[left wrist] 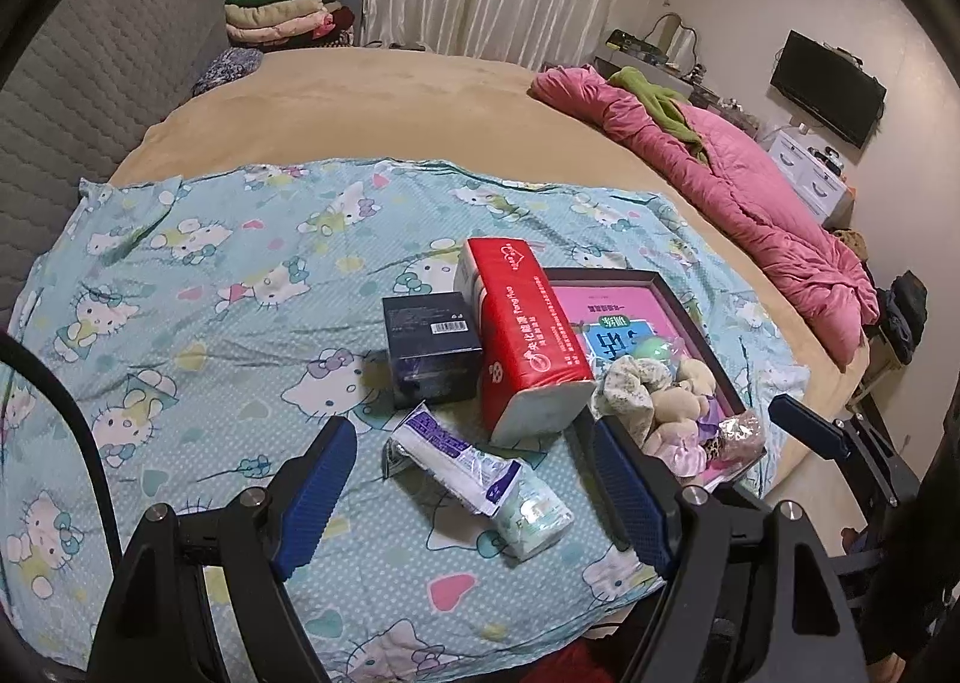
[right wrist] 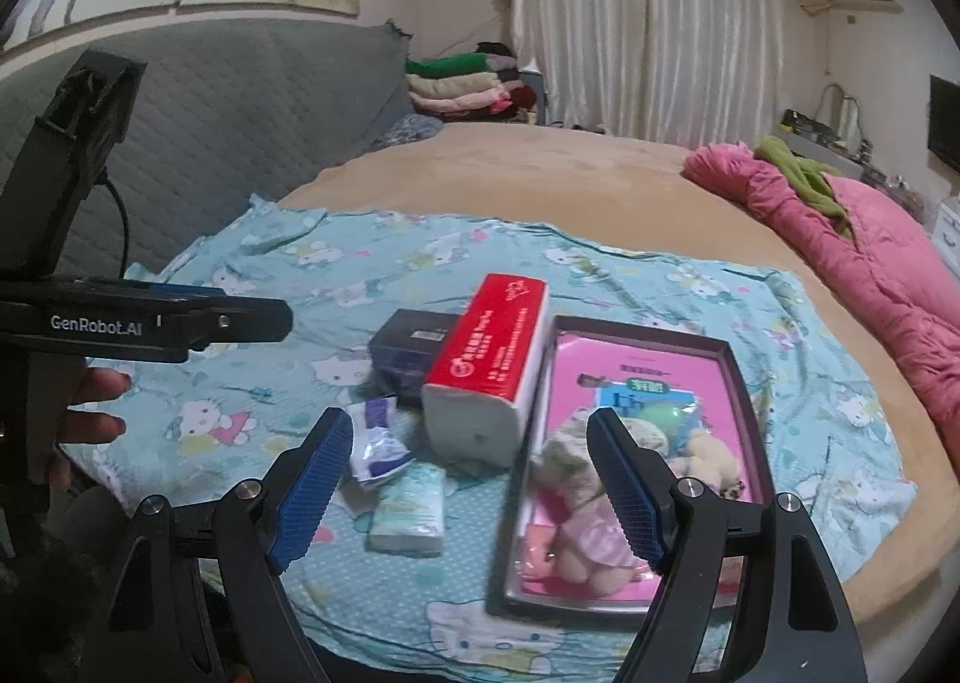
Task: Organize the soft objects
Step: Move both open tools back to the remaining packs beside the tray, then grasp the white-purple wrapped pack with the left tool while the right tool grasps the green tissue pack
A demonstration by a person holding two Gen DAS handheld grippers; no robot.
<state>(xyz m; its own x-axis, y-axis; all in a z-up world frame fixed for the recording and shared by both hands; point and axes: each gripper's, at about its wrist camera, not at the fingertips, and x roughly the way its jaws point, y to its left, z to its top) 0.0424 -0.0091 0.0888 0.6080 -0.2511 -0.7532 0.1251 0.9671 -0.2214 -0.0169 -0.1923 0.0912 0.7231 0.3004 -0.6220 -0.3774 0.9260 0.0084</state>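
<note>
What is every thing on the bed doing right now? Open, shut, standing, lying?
left gripper: open, holding nothing
right gripper: open, holding nothing
red tissue pack: lying on its side, sealed
dark box: closed, beside the tissue pack
shallow tray: lidless, soft toys inside
soft toys: piled in the tray
plastic-wrapped roll: lying flat
small pale green packet: lying flat

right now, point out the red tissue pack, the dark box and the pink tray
red tissue pack [left wrist: 528, 335], left wrist view, red side face
dark box [left wrist: 433, 347], left wrist view, top face
pink tray [right wrist: 739, 383], right wrist view, right rim
</note>
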